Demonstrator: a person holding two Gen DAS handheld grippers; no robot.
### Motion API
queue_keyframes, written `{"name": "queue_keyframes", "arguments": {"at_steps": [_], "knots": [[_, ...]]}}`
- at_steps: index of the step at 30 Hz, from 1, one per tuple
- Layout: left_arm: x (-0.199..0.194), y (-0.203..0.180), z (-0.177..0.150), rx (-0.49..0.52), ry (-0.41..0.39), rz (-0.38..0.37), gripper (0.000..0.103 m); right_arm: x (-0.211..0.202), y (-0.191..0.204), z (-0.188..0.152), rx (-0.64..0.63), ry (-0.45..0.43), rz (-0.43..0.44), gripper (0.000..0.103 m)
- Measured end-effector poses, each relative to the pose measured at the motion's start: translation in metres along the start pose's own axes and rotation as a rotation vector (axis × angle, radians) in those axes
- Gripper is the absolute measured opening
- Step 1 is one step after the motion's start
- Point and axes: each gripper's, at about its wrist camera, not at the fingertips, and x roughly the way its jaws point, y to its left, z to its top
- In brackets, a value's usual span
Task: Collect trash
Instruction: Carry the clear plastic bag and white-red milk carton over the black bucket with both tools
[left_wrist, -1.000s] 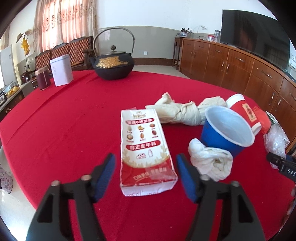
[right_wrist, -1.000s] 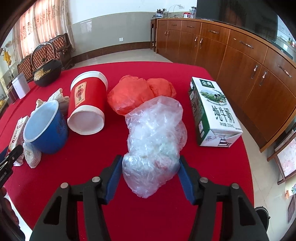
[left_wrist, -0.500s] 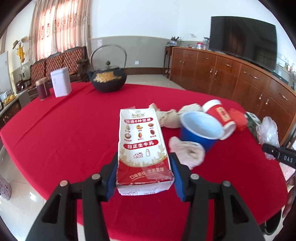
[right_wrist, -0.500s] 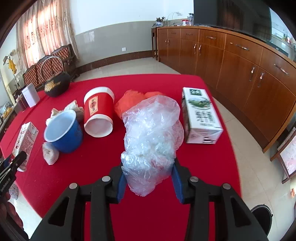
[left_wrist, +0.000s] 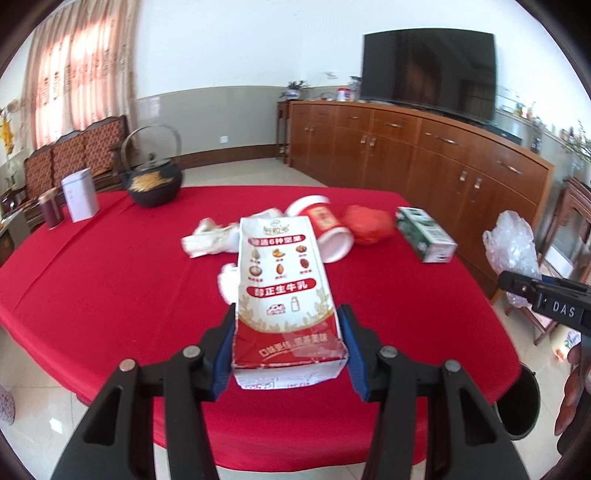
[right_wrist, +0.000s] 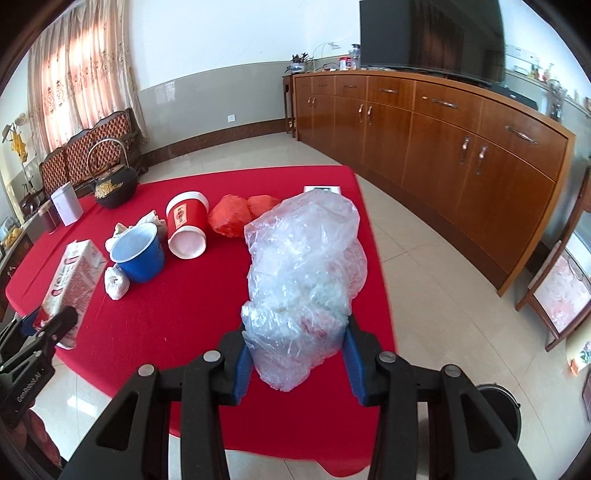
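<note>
My left gripper (left_wrist: 286, 350) is shut on a red and white milk carton (left_wrist: 284, 291) and holds it above the red table (left_wrist: 92, 280). My right gripper (right_wrist: 293, 354) is shut on a crumpled clear plastic bag (right_wrist: 303, 280), lifted above the table's right edge; the bag also shows in the left wrist view (left_wrist: 511, 247). On the table lie a blue cup (right_wrist: 138, 254), a red paper cup (right_wrist: 186, 229) on its side, a red plastic bag (right_wrist: 240, 218), white tissue wads (right_wrist: 116, 284) and a green and white carton (left_wrist: 424, 238).
A black iron kettle (left_wrist: 153, 181), a white tin (left_wrist: 79, 199) and a dark red tin (left_wrist: 51, 212) stand at the table's far left. A wooden sideboard (right_wrist: 461, 136) with a TV lines the right wall. A black bin (right_wrist: 498, 406) stands on the floor at the lower right.
Both grippers closed on their items and lifted them, pulling back from the table. The milk carton and plastic bag now hang above the cloth.
</note>
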Motion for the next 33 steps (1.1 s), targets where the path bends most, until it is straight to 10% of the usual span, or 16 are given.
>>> {"name": "queue_keyframes", "arguments": {"at_steps": [33], "knots": [[-0.023,-0.197,-0.016,0.256,0.004,-0.287,0.052,-0.109,-0.208,-0.087,0.211,-0.017,-0.228,0.045]]}}
